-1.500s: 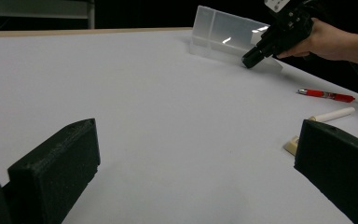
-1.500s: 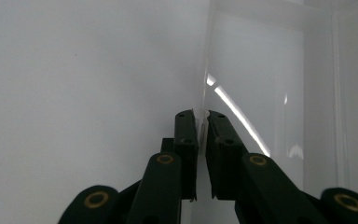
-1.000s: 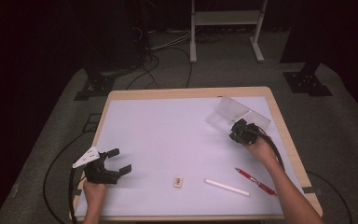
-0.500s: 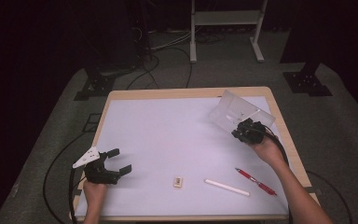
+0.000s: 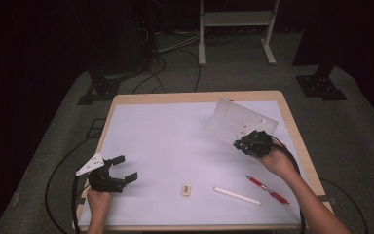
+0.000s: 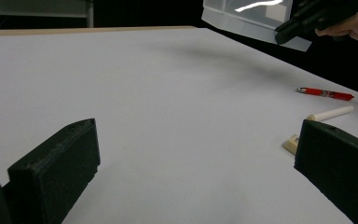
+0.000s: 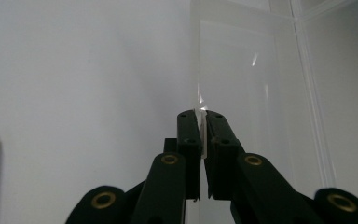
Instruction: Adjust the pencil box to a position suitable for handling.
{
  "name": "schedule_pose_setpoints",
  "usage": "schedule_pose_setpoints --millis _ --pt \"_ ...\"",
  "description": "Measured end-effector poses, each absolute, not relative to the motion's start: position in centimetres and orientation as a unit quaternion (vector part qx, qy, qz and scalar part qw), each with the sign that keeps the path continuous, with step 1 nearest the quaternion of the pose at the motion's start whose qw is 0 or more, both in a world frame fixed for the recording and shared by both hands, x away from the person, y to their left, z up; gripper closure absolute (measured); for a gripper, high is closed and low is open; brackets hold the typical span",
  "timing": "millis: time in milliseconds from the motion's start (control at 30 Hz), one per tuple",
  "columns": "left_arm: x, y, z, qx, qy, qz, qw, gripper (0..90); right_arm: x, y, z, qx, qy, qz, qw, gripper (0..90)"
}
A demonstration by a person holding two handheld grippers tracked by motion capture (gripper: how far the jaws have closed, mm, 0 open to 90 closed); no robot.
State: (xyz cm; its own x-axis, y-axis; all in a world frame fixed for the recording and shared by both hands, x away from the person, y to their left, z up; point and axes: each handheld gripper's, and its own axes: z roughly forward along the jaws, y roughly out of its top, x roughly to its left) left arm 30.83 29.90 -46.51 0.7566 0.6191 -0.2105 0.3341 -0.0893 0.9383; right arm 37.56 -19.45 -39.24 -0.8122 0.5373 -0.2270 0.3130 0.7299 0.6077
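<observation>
The right gripper point(image 5: 243, 141) has its jaws pinched nearly together on one wall of the clear plastic case point(image 5: 238, 121), holding it tilted above the table point(image 5: 165, 141) at about two o'clock. The case looks transparent, open and glinting. The left gripper point(image 5: 124, 168), at eight o'clock, gapes wide and holds nothing.
</observation>
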Motion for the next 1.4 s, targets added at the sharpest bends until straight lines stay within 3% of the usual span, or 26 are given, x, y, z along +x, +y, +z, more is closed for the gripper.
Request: schedule_pose_setpoints --millis 1400 --pt "30.9 29.9 -46.5 0.727 0.331 0.117 0.591 0.0 34.7 -11.8 -42.7 0.104 0.946 0.286 0.113 84.5"
